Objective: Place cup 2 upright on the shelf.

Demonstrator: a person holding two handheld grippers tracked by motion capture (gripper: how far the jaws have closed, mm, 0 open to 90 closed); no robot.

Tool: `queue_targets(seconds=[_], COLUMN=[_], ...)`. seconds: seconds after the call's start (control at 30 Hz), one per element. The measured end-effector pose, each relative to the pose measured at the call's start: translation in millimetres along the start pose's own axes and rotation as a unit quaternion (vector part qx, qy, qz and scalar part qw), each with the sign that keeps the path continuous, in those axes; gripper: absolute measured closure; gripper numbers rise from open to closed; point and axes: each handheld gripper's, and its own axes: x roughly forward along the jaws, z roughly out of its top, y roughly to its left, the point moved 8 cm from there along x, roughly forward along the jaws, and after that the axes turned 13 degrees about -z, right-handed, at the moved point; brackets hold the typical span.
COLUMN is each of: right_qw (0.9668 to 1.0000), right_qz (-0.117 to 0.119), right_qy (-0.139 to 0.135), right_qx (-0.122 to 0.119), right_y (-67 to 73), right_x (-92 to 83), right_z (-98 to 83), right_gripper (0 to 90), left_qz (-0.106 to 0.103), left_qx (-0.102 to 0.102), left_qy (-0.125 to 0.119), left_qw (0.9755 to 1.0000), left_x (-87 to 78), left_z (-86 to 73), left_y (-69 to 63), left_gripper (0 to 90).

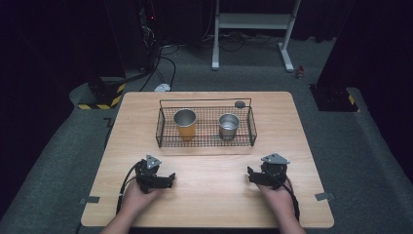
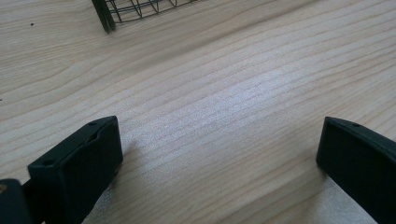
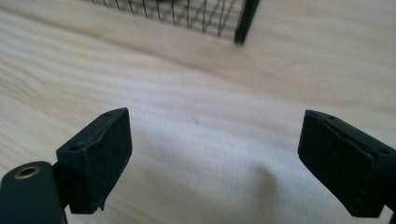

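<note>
High view puts your left gripper (image 1: pixel 163 181) and right gripper (image 1: pixel 255 176) low over the pale wooden table (image 1: pixel 209 195), jaws spread wide, holding nothing. Well ahead of them, the black wire basket (image 1: pixel 168 139) holds a gold metal cup (image 1: pixel 185 124) and a silver metal cup (image 1: pixel 228 126), upright and apart.

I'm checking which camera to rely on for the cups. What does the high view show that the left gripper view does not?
High view alone: both cups upright in the wire basket, the orange cup at its left, the silver cup at its right, plus both hands and the right gripper.
Left gripper view alone: the left gripper close up, jaws wide apart with nothing between them.
Both: the wooden table, a basket corner and the left gripper.
</note>
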Motion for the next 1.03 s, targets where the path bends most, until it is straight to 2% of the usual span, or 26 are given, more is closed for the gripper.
queue_targets(seconds=[0.13,0.27,0.4,0.5,1.03], right_qw=[0.9998,0.9996,0.9995,0.9989,0.999], right_qz=[-0.002,0.002,0.0,-0.013,-0.015], right_qy=[0.022,0.028,0.03,0.035,0.033], right_qx=[-0.002,0.009,0.011,0.027,0.026], right_y=[-5.5,-4.7,-4.8,-3.2,-1.6], right_x=[0.3,-3.0,-3.1,-1.6,0.0], right_z=[-15.7,-19.6,-20.1,-18.3,-16.5], right_gripper=[10.6,10.7,10.4,10.2,10.1], left_qz=[0.0,0.0,0.0,-0.001,-0.002], left_qx=[-0.001,0.002,0.002,0.002,0.004], left_qy=[0.0,-0.001,-0.001,-0.001,-0.001], left_qw=[1.0,1.0,1.0,1.0,1.0], left_x=[0.1,0.5,0.6,0.8,0.2], left_z=[0.0,0.5,0.6,0.8,0.6], left_y=[-0.2,0.2,0.2,0.2,0.3], left_gripper=[0.7,0.7,0.8,0.8,1.5])
